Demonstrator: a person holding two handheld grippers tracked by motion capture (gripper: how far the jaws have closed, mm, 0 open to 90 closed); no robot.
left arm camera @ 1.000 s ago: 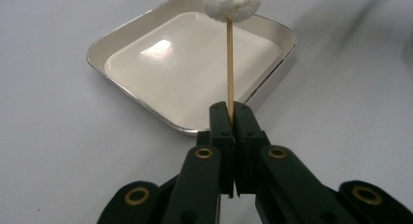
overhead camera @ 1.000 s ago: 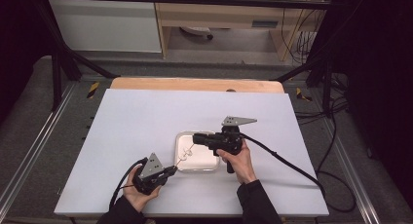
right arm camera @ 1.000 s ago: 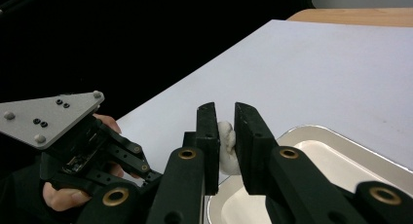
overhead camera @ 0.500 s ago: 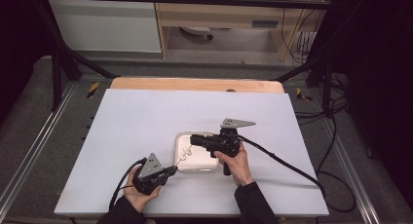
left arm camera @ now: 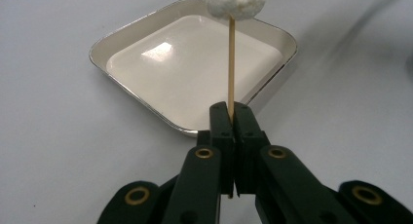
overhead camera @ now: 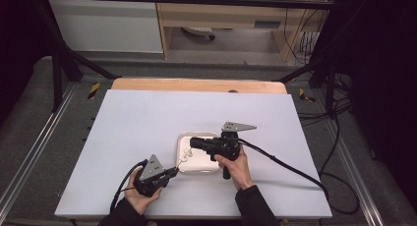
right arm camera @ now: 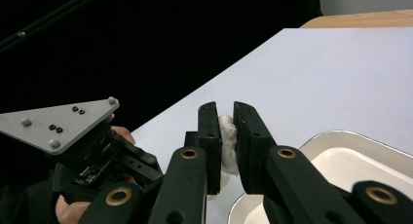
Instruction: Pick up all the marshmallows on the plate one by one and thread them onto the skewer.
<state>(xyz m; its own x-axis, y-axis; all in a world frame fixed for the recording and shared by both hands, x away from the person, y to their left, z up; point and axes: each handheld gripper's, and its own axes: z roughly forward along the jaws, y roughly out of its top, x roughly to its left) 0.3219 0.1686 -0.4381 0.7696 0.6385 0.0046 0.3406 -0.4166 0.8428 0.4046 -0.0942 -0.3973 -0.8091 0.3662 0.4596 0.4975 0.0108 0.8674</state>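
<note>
A thin wooden skewer (left arm camera: 231, 63) stands upright in my left gripper (left arm camera: 231, 112), whose jaws are shut on its lower end. A white marshmallow (left arm camera: 235, 2) sits on the skewer's top. From the high view, my left gripper (overhead camera: 173, 171) is at the near left corner of a shallow white tray (overhead camera: 199, 162), and the skewer (overhead camera: 181, 162) leans over the tray's rim. My right gripper (overhead camera: 192, 142) points left across the tray, just above the skewer's tip. Its jaws (right arm camera: 227, 112) are shut on another white marshmallow (right arm camera: 228, 141). The tray (left arm camera: 180, 63) holds nothing.
The tray lies near the front middle of a white tabletop (overhead camera: 147, 123) with a wooden strip (overhead camera: 196, 84) along its far edge. The right gripper's cable (overhead camera: 285, 162) trails off to the right. The left gripper's grey plate (right arm camera: 63, 121) is close beside the right jaws.
My right gripper has edged slightly left over the tray, closer to the skewer's tip. The left gripper and skewer have stayed put.
</note>
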